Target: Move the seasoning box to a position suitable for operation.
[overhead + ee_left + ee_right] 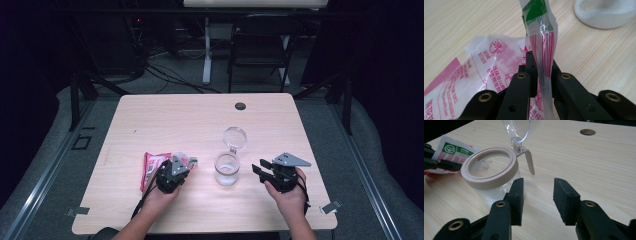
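- My left tongs [541,75] are clamped on a small sachet [541,47], white with pink stripes and a green patch at its top; the sachet stands upright between the pads, pinched at its lower end.
- From above, my left tongs [181,165] sit near the front left of the tabletop [165,120], over a larger pink-and-white plastic bag [150,167] that lies flat there.
- In the left gripper view that bag [474,75] spreads out to the left of the pinched sachet, printed with pink characters.
- My right tongs [537,195] stand open with nothing between the pads, resting low over the tabletop [586,165].
- A clear jar [227,170] stands between my two hands, just left of my right tongs [260,170].
- The jar [489,168] has a beige rim, and its clear hinged lid [521,128] is swung open and stands up behind it.
- A round cable hole [240,106] sits near the far edge of the tabletop.
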`<state>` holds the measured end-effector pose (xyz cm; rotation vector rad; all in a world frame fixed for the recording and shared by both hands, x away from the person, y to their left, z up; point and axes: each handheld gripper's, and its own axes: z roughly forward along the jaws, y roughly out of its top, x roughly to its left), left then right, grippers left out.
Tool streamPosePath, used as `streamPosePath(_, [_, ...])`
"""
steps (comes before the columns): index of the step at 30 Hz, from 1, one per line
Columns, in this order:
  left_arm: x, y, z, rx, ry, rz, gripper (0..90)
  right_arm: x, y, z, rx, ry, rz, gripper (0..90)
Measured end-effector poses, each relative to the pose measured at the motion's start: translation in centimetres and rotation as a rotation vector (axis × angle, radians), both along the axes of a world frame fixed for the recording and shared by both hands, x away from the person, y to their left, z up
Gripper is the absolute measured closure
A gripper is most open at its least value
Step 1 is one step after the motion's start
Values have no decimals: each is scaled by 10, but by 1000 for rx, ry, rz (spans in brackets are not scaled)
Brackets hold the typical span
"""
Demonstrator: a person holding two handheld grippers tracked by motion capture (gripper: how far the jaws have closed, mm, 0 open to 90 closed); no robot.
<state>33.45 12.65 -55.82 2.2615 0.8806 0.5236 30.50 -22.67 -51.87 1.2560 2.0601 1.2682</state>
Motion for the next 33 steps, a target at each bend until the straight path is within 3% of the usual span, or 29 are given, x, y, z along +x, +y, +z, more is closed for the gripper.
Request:
streamPosePath(6, [3, 8, 3, -60, 38, 18, 900, 0, 0, 0, 0, 1, 3, 606])
streamPosePath(12, [5, 16, 11, -105, 41, 40, 900, 0, 0, 0, -1, -4, 3, 608])
streamPosePath(21, [0, 48, 39, -204, 6, 93, 900, 1, 0, -1, 1, -1, 2, 608])
streamPosePath(30, [-4, 79, 65, -241, -44, 144, 900, 3, 3, -1, 1, 1, 8, 608])
streamPosePath(33, [-3, 88, 75, -235, -57, 161, 900, 5, 3, -2, 5, 2, 12, 608])
